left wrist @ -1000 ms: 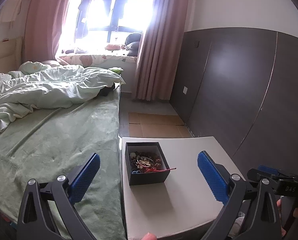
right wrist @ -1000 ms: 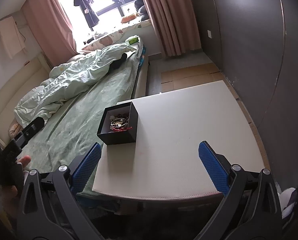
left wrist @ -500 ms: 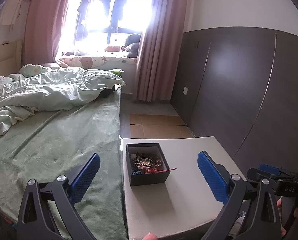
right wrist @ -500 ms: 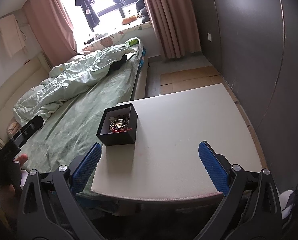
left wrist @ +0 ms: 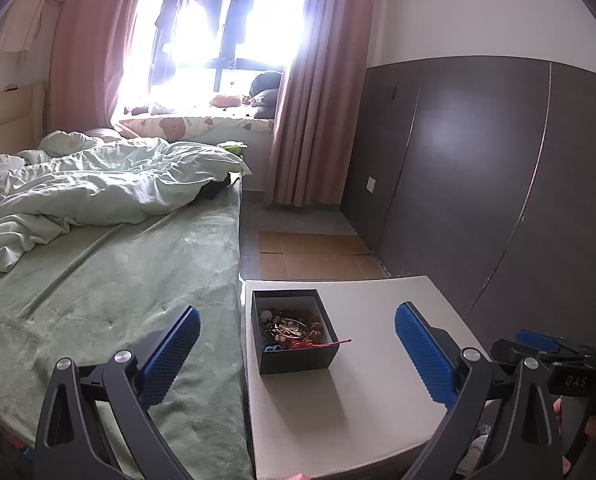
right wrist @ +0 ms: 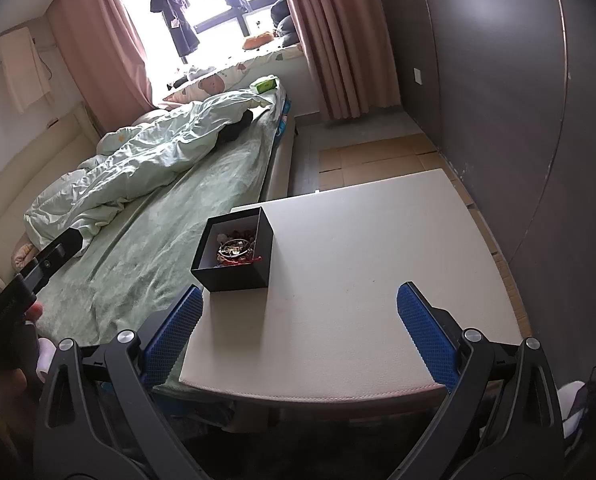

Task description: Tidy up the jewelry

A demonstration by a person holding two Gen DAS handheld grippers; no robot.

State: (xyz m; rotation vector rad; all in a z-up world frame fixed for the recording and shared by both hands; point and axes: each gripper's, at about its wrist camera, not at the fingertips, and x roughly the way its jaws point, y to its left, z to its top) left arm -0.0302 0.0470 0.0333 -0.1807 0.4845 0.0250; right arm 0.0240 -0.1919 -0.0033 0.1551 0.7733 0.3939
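Observation:
A black open box point(left wrist: 298, 360) stands on the white table point(left wrist: 362, 420), near its left edge; it also shows in the right wrist view point(right wrist: 234, 276). It holds a tangle of jewelry point(left wrist: 288, 327) with a red cord hanging over its rim. My left gripper point(left wrist: 296, 346) is open and empty, held short of the box. My right gripper point(right wrist: 298, 324) is open and empty, above the table's near edge, right of the box.
A bed with a green cover point(left wrist: 110, 292) lies against the table's left side, with a crumpled duvet point(left wrist: 98, 188) further back. A dark panelled wall point(left wrist: 478, 184) runs along the right. Flattened cardboard point(left wrist: 314, 252) lies on the floor beyond the table.
Both grippers have stayed open. The left view has drifted slightly; the box sits about where it was. The right view has shifted a little nearer the table.

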